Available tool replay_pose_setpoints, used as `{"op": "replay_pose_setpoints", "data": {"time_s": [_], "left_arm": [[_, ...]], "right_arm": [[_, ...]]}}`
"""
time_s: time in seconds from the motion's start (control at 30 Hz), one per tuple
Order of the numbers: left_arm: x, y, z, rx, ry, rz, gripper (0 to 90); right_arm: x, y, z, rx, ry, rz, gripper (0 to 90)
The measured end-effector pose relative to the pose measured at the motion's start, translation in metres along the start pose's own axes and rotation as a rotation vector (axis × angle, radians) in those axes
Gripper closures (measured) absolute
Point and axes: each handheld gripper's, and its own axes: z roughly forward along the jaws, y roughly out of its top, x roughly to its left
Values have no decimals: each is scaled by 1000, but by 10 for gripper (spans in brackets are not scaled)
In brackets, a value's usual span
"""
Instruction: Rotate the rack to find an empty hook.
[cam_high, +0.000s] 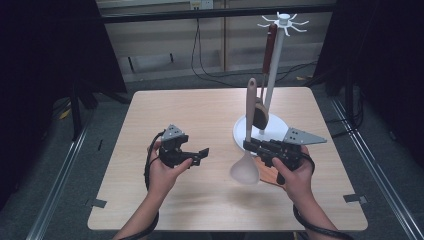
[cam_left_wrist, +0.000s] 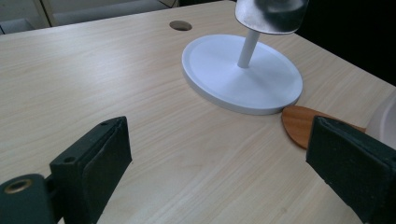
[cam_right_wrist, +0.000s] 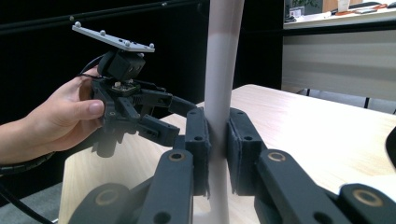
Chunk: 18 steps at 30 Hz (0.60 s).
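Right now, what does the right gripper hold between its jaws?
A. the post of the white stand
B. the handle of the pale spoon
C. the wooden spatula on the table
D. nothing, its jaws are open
B: in the right gripper view the right gripper has both pads pressed on the spoon handle, and the high view shows the spoon bowl hanging below it.

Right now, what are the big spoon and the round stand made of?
The spoon in the right gripper looks like pale, matte plastic or silicone, slightly see-through at the bowl. The stand looks like smooth white plastic or painted metal; its even sheen fits either.
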Motion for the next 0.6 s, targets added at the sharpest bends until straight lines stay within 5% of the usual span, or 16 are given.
{"op": "replay_pose_setpoints", "data": {"time_s": [0.6], "left_arm": [[5,-13,-1,35,26,0,53]], "right_arm": [[-10,27,-14,-7,15,-42,804]]}}
